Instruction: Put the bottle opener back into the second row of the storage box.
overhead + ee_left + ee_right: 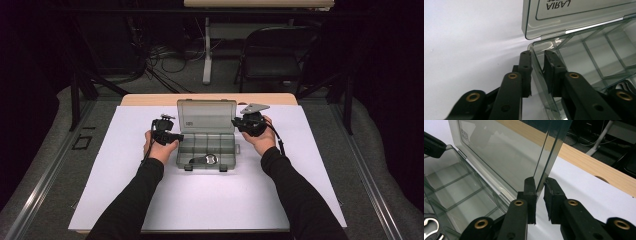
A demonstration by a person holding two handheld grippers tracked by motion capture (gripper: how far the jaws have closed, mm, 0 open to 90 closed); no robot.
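nearest me i count two forearms in black sleeves and two grippers. one clear smoky plastic box [207, 142] sits mid-sheet on the white mat [125, 200], divided into compartments, one metal watch-like piece [206, 160] in its front row. my left gripper [537, 72] straddles the box's side wall, jaws slightly apart around it. my right gripper [539, 195] pinches the raised lid [506, 152] by its edge.

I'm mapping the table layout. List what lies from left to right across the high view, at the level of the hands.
Bare white table cover → left hand-held gripper → clear compartment box, its lid up → right hand-held gripper → bare white cover again.
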